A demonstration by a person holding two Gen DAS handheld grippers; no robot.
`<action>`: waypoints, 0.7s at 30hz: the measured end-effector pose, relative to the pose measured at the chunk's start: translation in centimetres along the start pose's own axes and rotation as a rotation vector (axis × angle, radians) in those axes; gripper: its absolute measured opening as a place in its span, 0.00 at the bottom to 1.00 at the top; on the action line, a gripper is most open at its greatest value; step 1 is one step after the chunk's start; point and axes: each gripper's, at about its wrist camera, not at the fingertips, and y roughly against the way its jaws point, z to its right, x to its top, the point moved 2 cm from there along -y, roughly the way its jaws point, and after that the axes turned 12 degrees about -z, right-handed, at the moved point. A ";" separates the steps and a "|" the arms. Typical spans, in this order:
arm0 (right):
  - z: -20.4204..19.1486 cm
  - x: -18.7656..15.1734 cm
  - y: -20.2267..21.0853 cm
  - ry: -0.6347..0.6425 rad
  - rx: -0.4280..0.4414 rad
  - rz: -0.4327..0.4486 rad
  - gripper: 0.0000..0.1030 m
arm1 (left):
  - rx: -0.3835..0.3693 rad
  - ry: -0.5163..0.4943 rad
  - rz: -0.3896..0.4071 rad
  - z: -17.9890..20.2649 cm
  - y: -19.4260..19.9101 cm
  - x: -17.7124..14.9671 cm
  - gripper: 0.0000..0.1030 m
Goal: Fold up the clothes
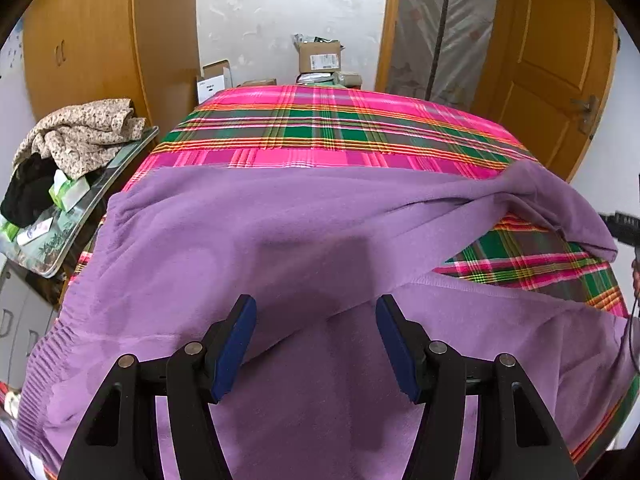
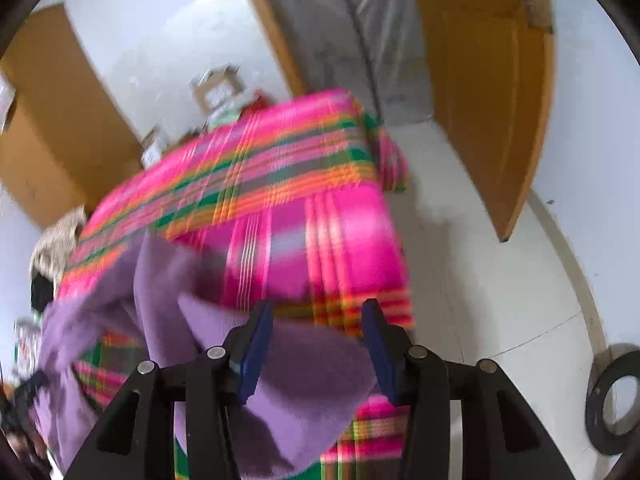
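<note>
Purple sweater [image 1: 280,220]; label on cardboard box [image 1: 320,58] unreadable

Plaid cover [image 1: 340,132]: spread over the bed.
Cardboard boxes [image 1: 319,56]: beyond the bed's far edge.
Wooden door [image 1: 552,68]: far right.
Tape roll [image 2: 616,400]: on the floor.

Room setting. Ahead of the jaws, a bed under a pink-and-green plaid cover [image 1: 328,128] meets a scuffed white wall [image 1: 288,20]. Cardboard boxes [image 1: 319,57] stand at its far edge. Left of the jaws: a wooden wardrobe [image 1: 88,40] and a cluttered side table [image 1: 80,216]. Right of the jaws: a wooden door [image 1: 552,60] and plastic sheeting [image 1: 444,32]. A pale tiled floor [image 2: 480,240] lies beside the bed.
</note>
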 end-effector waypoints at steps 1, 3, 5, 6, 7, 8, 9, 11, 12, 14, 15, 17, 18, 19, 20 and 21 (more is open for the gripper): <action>-0.4 -0.3 -0.4 0.031 0.003 -0.020 0.45 | -0.002 -0.002 -0.001 0.1 0.0 0.0 0.62; -1.4 -0.6 -0.8 0.075 0.018 -0.043 0.45 | -0.003 -0.007 0.001 0.3 0.1 -0.1 0.62; -2.1 -1.0 -1.2 0.111 0.036 -0.068 0.44 | -0.004 -0.010 0.003 0.5 0.3 -0.1 0.62; -2.5 -1.2 -1.3 0.128 0.046 -0.080 0.35 | -0.003 -0.009 0.004 0.5 0.3 -0.1 0.62; -2.8 -1.3 -1.4 0.145 0.054 -0.089 0.27 | -0.002 -0.007 0.005 0.5 0.4 -0.1 0.62; -3.2 -1.4 -1.4 0.160 0.061 -0.097 0.11 | -0.001 -0.006 0.006 0.5 0.5 -0.1 0.62; -3.5 -1.4 -1.4 0.173 0.066 -0.101 0.11 | 0.000 -0.004 0.007 0.5 0.5 0.0 0.62; -3.7 -1.2 -0.7 0.180 0.068 -0.077 0.10 | 0.000 0.000 0.009 0.4 0.6 0.0 0.62; -3.6 -1.0 -0.3 0.177 0.066 -0.059 0.10 | -0.001 0.001 0.010 0.4 0.6 0.0 0.62; -2.7 -0.2 1.6 0.125 0.034 0.027 0.10 | 0.000 0.003 0.012 0.4 0.8 0.0 0.62; -2.1 0.1 2.6 0.095 0.018 0.071 0.09 | 0.001 0.004 0.013 0.3 0.8 0.0 0.62; -0.2 0.9 4.9 -0.001 -0.024 0.170 0.09 | 0.004 0.009 0.018 0.2 0.9 0.0 0.62; 0.8 1.2 5.7 -0.045 -0.047 0.206 0.09 | 0.005 0.011 0.020 0.1 1.0 0.0 0.62; 1.5 1.3 6.5 -0.083 -0.069 0.232 0.09 | 0.008 0.015 0.023 0.0 1.1 0.0 0.62; 2.0 1.3 6.9 -0.110 -0.090 0.242 0.10 | 0.011 0.021 0.028 -0.3 1.3 0.0 0.62; 2.5 1.2 7.2 -0.134 -0.110 0.250 0.11 | 0.015 0.026 0.032 -0.5 1.4 0.1 0.62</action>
